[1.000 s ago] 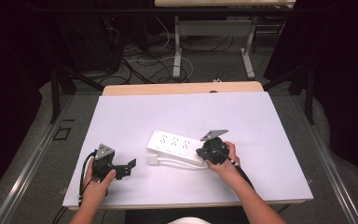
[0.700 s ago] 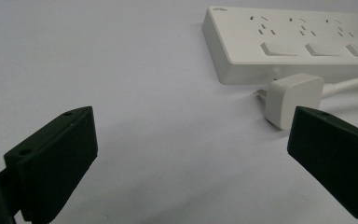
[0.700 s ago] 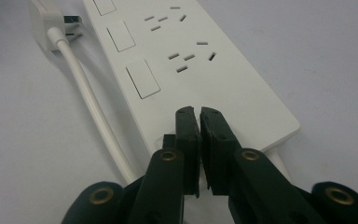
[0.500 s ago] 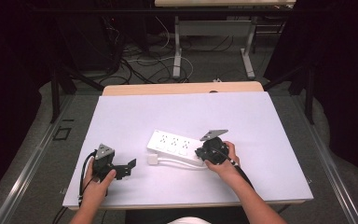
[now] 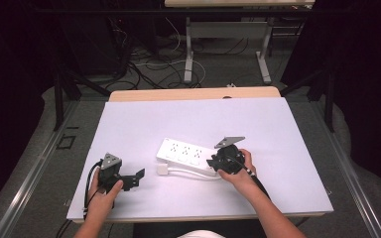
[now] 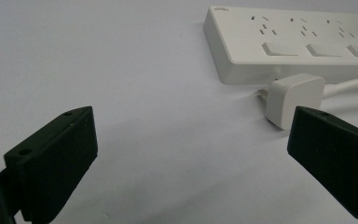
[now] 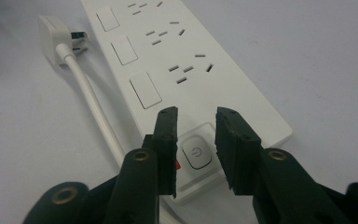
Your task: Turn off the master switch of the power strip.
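White table (image 5: 278, 124) — power strip (image 5: 186, 151) (plug (image 5: 162, 169) beside).

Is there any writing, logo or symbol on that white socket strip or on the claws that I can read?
Power symbol, a circle with a stroke: on the button at the power strip's end.
Small grey print at the strip's corner: too small to read.
Left claw and right claw: no writing visible.

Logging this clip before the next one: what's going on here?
A person holds a gripper in each hand over a white table. The right gripper hovers at the power button end of a white power strip, jaws narrowly apart on either side of the button. The left gripper waits wide open near the strip's loose plug, holding nothing.
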